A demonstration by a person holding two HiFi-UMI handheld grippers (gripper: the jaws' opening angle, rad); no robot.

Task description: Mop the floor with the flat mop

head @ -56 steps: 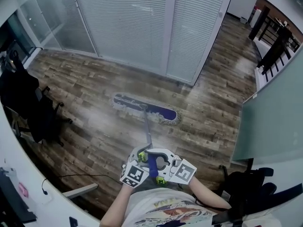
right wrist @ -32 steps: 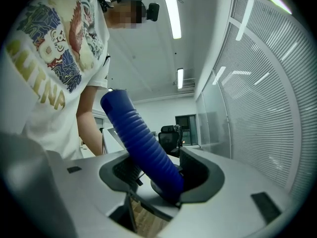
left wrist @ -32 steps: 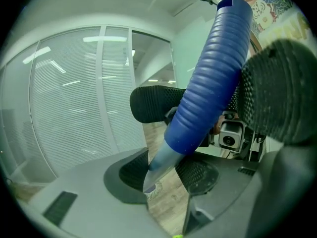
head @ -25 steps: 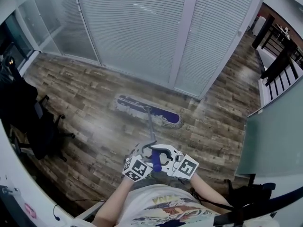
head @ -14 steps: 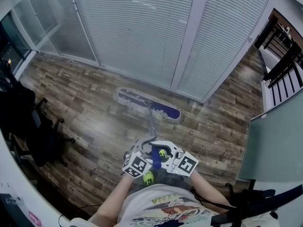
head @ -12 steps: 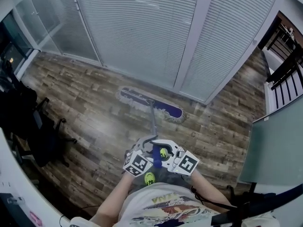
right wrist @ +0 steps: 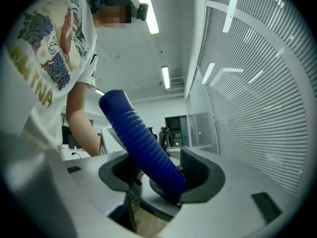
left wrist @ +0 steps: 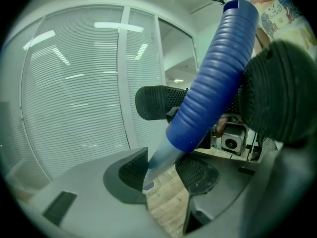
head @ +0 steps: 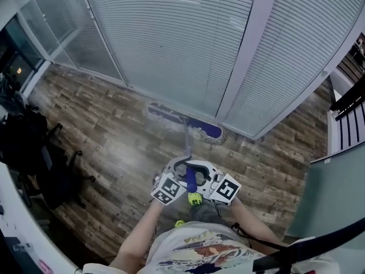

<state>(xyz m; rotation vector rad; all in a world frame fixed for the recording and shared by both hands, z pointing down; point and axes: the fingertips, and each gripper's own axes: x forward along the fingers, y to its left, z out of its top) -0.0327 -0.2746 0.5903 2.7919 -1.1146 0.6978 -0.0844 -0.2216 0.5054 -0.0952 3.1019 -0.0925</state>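
The flat mop's blue head (head: 185,122) lies on the wood floor (head: 114,141), right at the foot of the blind-covered partition. Its grey pole runs back to a ribbed blue grip (head: 191,180) in front of my body. My left gripper (head: 171,181) holds the handle from the left. In the left gripper view the grip (left wrist: 213,78) passes between the closed jaws of the left gripper (left wrist: 166,175). My right gripper (head: 219,187) holds from the right. Its jaws are opening slightly, with the blue grip (right wrist: 141,143) still pressed between the jaws of the right gripper (right wrist: 161,175).
A glass partition with white blinds (head: 171,39) closes off the floor just beyond the mop head. A black office chair (head: 34,147) stands at the left by a white desk edge. A frosted panel (head: 336,198) and a dark railing (head: 348,101) stand at the right.
The mop head has slid forward over the floor to the base of the blinds, and I have followed it. Both grippers have stayed on the handle.
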